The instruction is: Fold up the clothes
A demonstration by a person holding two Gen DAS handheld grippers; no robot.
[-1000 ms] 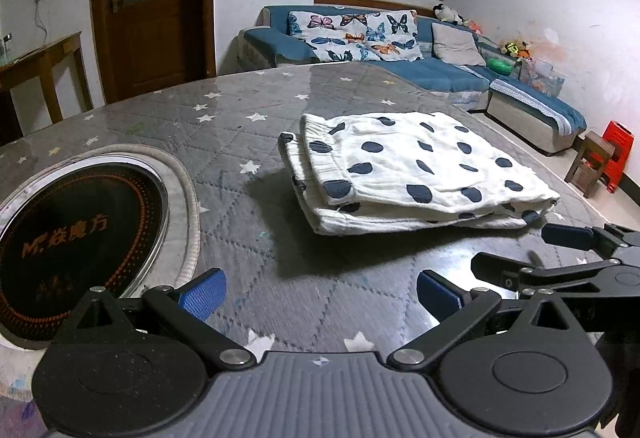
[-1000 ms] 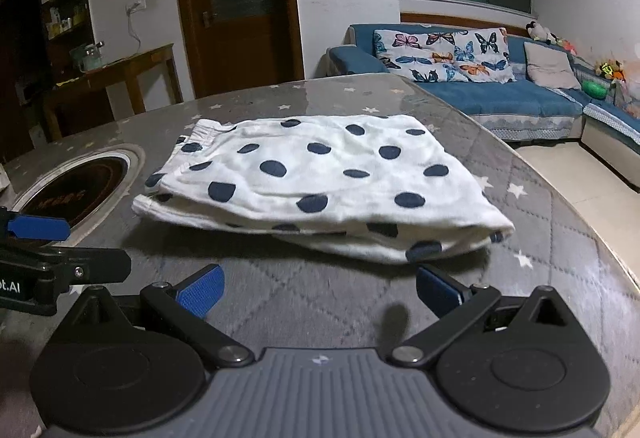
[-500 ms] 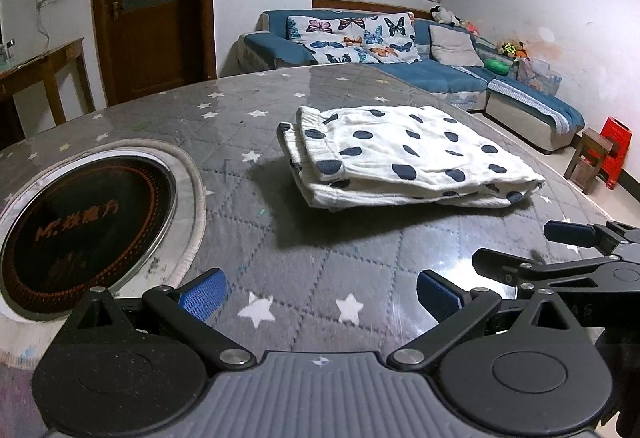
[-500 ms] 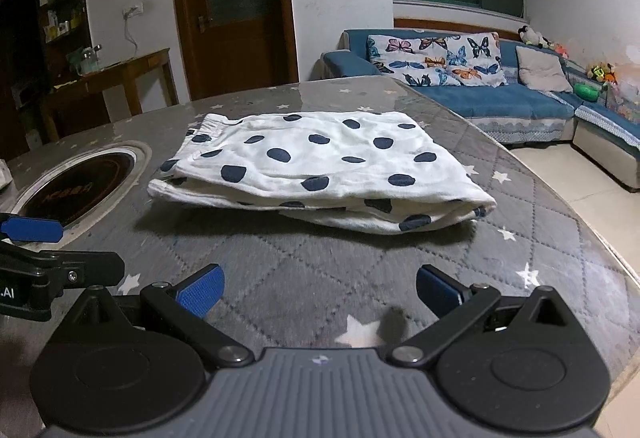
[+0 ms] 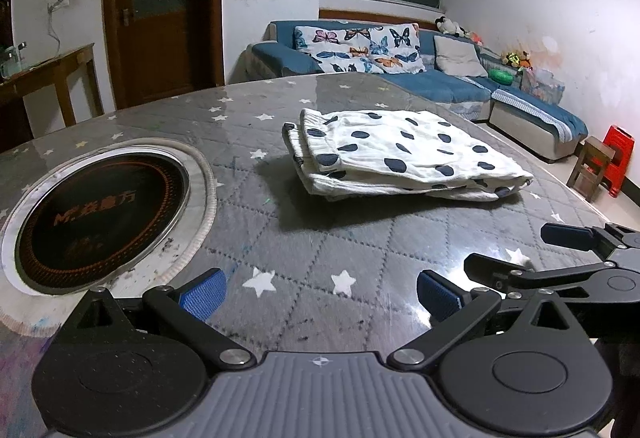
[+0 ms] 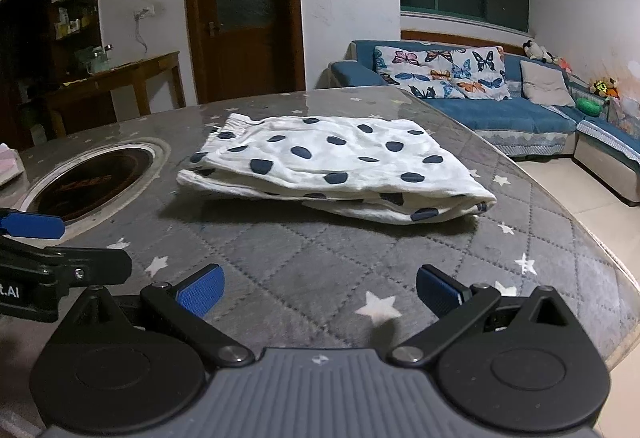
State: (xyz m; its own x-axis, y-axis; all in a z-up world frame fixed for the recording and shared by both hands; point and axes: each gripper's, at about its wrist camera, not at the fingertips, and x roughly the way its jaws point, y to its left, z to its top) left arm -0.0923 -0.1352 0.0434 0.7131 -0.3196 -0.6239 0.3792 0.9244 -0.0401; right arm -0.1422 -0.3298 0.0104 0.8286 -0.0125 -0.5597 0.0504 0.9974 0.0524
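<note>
A white garment with dark blue dots (image 5: 400,158) lies folded in a flat stack on the grey quilted table (image 5: 304,238); it also shows in the right wrist view (image 6: 336,166). My left gripper (image 5: 320,292) is open and empty, well short of the garment near the table's front. My right gripper (image 6: 318,292) is open and empty too, apart from the garment. The right gripper's fingers (image 5: 568,236) show at the right edge of the left wrist view. The left gripper's fingers (image 6: 36,224) show at the left edge of the right wrist view.
A round black induction cooktop (image 5: 100,206) is set into the table left of the garment. The table's curved edge (image 6: 592,238) drops off to the right. A blue sofa (image 5: 440,86), a wooden side table (image 6: 120,78) and a red stool (image 5: 616,158) stand beyond.
Both grippers have drawn back from the folded garment, which now lies farther off. Both stayed open and empty. The garment has not moved.
</note>
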